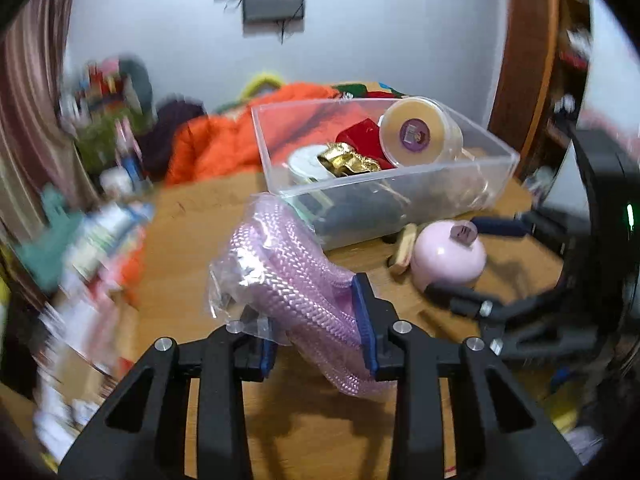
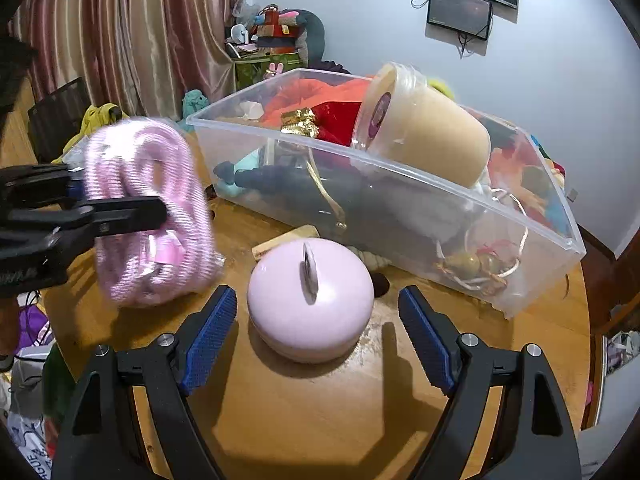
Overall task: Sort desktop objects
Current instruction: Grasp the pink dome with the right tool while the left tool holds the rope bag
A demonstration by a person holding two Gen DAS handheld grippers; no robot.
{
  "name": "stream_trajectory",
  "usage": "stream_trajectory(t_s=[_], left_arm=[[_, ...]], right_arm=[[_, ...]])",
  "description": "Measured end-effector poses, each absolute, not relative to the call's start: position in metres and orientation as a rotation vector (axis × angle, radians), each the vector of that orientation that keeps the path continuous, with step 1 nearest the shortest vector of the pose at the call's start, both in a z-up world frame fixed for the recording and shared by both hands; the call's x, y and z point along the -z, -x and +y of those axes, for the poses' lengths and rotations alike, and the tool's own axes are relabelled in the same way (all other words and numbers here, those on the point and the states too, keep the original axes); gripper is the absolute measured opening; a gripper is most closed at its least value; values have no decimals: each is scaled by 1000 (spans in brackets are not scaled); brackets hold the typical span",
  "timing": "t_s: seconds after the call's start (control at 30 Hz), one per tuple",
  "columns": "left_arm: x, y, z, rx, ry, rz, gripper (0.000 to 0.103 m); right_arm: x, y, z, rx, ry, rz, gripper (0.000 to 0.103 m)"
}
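My left gripper (image 1: 318,332) is shut on a coil of pink braided cord in a clear bag (image 1: 288,276), held above the wooden table (image 1: 192,240). In the right wrist view the cord (image 2: 148,208) hangs at the left in the left gripper (image 2: 120,208). My right gripper (image 2: 316,300) is open. Its blue pads (image 2: 212,332) stand on either side of a pink round dome with a metal ring (image 2: 312,300), without touching it. The dome (image 1: 448,256) rests on the table in front of a clear plastic box (image 2: 320,148).
The clear box (image 1: 440,196) holds a beige jar (image 2: 432,136), red and gold wrapping (image 1: 352,156), dark items and string. A small wooden block (image 2: 288,240) lies between dome and box. Orange cloth (image 1: 216,144) and clutter lie behind; curtains (image 2: 120,40) hang at the left.
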State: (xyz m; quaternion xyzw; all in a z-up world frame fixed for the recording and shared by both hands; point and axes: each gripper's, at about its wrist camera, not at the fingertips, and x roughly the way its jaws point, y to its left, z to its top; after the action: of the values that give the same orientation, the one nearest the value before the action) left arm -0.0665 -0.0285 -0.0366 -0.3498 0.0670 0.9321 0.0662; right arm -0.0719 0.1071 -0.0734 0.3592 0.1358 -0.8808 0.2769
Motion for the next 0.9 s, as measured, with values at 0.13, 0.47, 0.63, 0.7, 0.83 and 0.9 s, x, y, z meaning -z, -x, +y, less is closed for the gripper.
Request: stream_trajectory(t_s=[0.13,0.47,0.63,0.7,0.83,0.9], left_arm=[[39,60,-11,-2805,1011,393,32],[57,111,-26,-2711,1170,37,32],[55,108,-30,-2734,1136,-29,26],[51,101,-31,-2743,1106,-32,22],[44,91,-27,-2757,1099,7,21],[42,89,-27,-2766,1090,10,21]], right_arm=[[75,75,107,2368,-972,334,80],[77,79,112,2354,-995,294,75],[76,81,112,2330,-1005,280,61],[75,79,113,2335,-1006,282,61],[69,77,121,2342,-979,234,61],[63,76,126,2340,-960,205,61]])
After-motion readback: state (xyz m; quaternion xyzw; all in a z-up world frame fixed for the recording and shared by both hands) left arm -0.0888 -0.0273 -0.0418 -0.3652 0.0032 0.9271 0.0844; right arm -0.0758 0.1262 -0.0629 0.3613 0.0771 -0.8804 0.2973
